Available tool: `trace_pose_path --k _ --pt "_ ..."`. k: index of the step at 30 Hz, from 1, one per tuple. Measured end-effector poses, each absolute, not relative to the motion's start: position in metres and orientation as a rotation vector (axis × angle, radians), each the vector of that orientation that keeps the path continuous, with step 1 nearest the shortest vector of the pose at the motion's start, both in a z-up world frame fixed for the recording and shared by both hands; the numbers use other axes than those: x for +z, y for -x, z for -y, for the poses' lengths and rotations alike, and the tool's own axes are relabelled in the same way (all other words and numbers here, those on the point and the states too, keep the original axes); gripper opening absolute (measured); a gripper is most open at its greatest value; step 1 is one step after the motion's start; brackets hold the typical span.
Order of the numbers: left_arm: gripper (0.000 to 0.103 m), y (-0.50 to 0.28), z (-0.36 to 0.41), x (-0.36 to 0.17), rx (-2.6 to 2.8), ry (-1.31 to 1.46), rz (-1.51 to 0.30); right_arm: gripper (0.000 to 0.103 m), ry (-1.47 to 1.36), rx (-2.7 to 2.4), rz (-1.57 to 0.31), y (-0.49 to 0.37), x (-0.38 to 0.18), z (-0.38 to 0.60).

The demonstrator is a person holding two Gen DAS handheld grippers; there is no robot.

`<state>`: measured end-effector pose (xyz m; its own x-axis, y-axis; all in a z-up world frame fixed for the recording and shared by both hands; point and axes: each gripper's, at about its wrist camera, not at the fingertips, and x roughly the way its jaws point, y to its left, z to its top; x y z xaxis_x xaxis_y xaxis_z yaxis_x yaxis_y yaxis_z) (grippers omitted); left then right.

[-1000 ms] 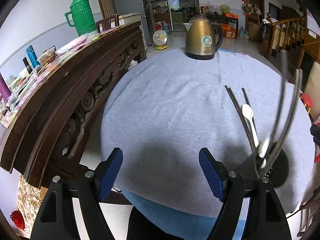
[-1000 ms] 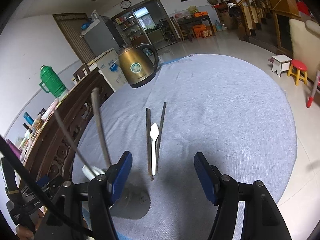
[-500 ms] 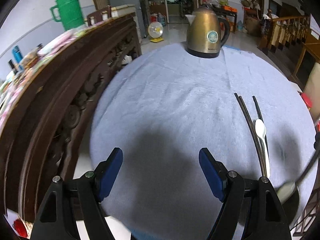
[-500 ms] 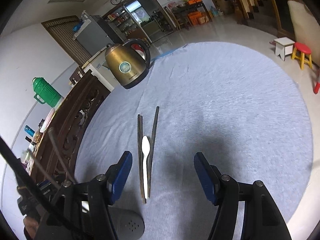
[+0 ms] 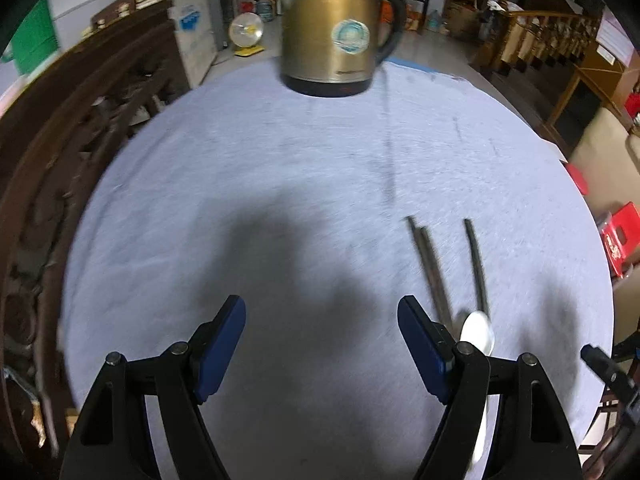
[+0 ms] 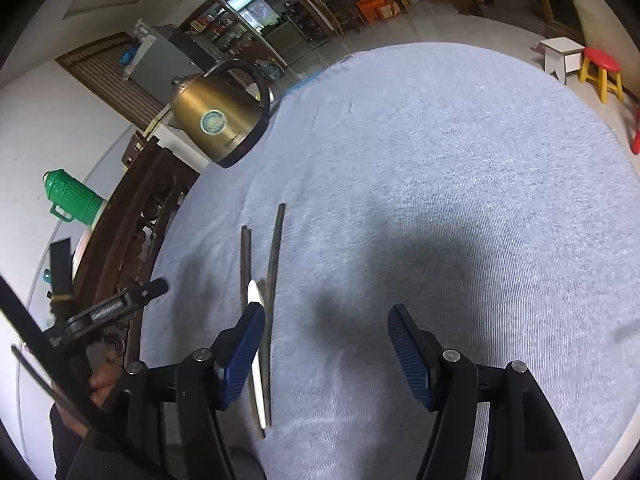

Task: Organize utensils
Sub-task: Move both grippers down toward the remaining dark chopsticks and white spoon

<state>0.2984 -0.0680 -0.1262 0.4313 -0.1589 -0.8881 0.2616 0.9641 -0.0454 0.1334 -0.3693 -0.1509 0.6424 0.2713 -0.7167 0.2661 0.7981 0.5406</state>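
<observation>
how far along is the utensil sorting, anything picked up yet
Nothing looks put away. The chopsticks and white spoon lie together on the grey tablecloth near the kettle. Both the left tongs and right tongs are open and empty. Picking up and sorting all remain.

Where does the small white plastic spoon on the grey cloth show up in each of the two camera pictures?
Left wrist view: the small white plastic spoon lies low on the right, its bowl just beyond the left gripper and its right finger.
Right wrist view: it lies left of centre, partly hidden by the right gripper and its left finger.
Shared landmark: the dark chopsticks flanking it.
</observation>
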Motion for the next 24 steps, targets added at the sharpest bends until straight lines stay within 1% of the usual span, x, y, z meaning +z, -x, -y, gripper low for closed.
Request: trace_pose_path --k 1,2,3,4,5,6,7,15,24 --pt "0.078 -0.304 0.077 -0.131 -0.276 -0.104 -1.098 0.068 -0.669 0.004 -0.893 -0.136 -0.152 0.370" --pt "0.075 -0.308 0.084 -0.134 -0.287 -0.108 -1.097 0.068 -0.668 0.004 -0.894 -0.140 -0.152 0.372" --pt "0.069 -0.311 0.089 -0.137 -0.294 -0.114 -1.097 0.068 -0.668 0.006 -0.893 -0.144 -0.153 0.373" --pt "0.067 -0.315 0.096 -0.142 -0.301 -0.126 -1.104 0.068 -0.668 0.008 -0.893 -0.147 -0.154 0.374" --pt "0.061 -0.319 0.100 -0.148 -0.303 -0.127 -1.117 0.068 -0.668 0.009 -0.894 -0.150 -0.155 0.375" --pt "0.057 -0.322 0.102 -0.151 -0.305 -0.122 -1.128 0.068 -0.669 0.009 -0.895 -0.152 -0.156 0.375" --pt "0.056 -0.324 0.103 -0.155 -0.309 -0.110 -1.140 0.068 -0.670 0.010 -0.898 -0.154 -0.157 0.376" --pt "0.056 -0.323 0.114 -0.165 -0.375 -0.082 -1.128 0.068 -0.701 0.004 -0.916 -0.159 -0.172 0.384" --pt "0.056 -0.324 0.118 -0.176 -0.391 -0.050 -1.146 0.068 -0.699 0.013 -0.920 -0.159 -0.174 0.384"
